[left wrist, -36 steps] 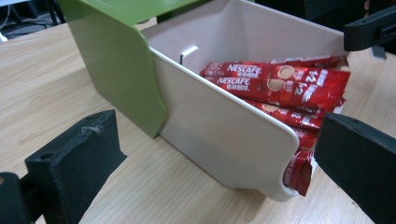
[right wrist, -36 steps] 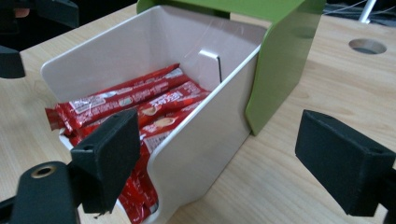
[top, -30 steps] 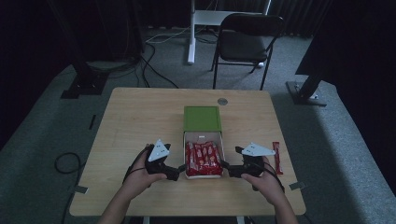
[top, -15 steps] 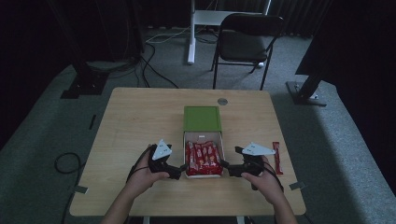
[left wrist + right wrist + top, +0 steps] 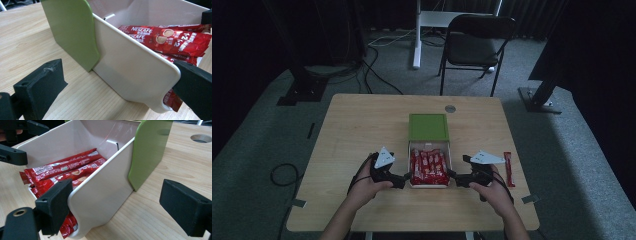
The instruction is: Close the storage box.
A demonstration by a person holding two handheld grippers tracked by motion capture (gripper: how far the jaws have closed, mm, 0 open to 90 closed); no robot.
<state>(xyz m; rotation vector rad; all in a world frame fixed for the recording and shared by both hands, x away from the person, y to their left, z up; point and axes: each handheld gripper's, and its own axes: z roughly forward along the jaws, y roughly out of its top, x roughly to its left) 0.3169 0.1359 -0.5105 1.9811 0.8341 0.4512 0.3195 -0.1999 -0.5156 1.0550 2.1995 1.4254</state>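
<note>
Table (image 5: 362, 130) of pale wood carries a white plastic box (image 5: 430, 184) with a green lid (image 5: 428, 126) standing at its far end. Red instant-coffee sachets (image 5: 429, 167) lie packed inside. The left gripper (image 5: 404, 180) has its jaws spread wide — one jaw sits past the box's near corner, the other rests clear on the wood, the box's side wall between them. The right gripper (image 5: 451, 175) is likewise spread, its inner jaw against the opposite wall. One loose red sachet (image 5: 507, 168) lies just outside the right hand (image 5: 492, 192).
</note>
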